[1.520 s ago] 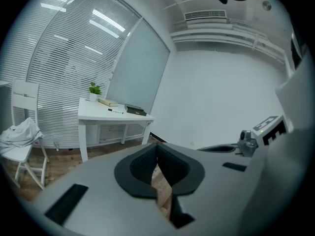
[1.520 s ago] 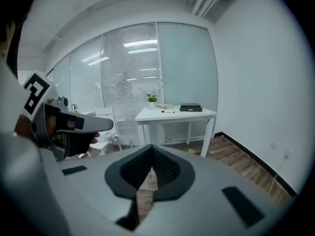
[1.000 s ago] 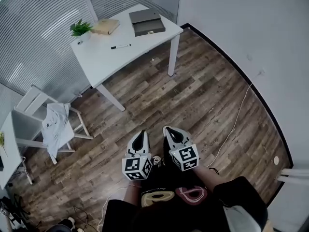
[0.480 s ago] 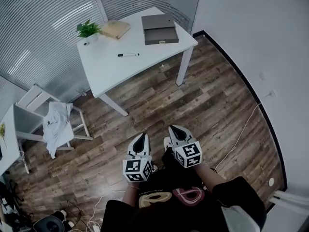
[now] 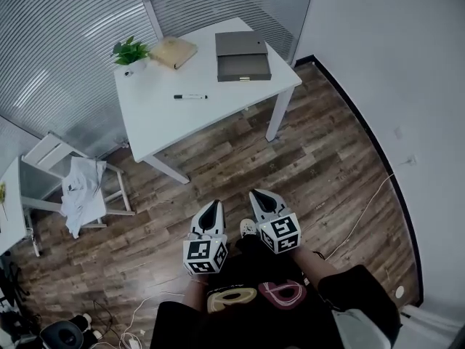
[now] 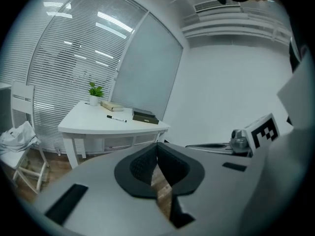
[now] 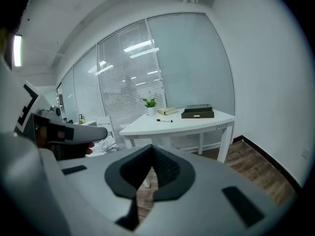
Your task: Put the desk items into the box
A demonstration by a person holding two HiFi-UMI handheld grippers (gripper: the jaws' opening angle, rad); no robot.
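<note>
One white tabletop, well apart from both tools. White chair to its left, pale cloth draped over it. Left hand-held gripper and right hand-held gripper held low, side by side, over the wood floor; both clenched, nothing between the jaws. Dark grey box at the tabletop's far right; contents cannot be made out. Outside it on the tabletop: tan book, potted plant, black marker.
</note>
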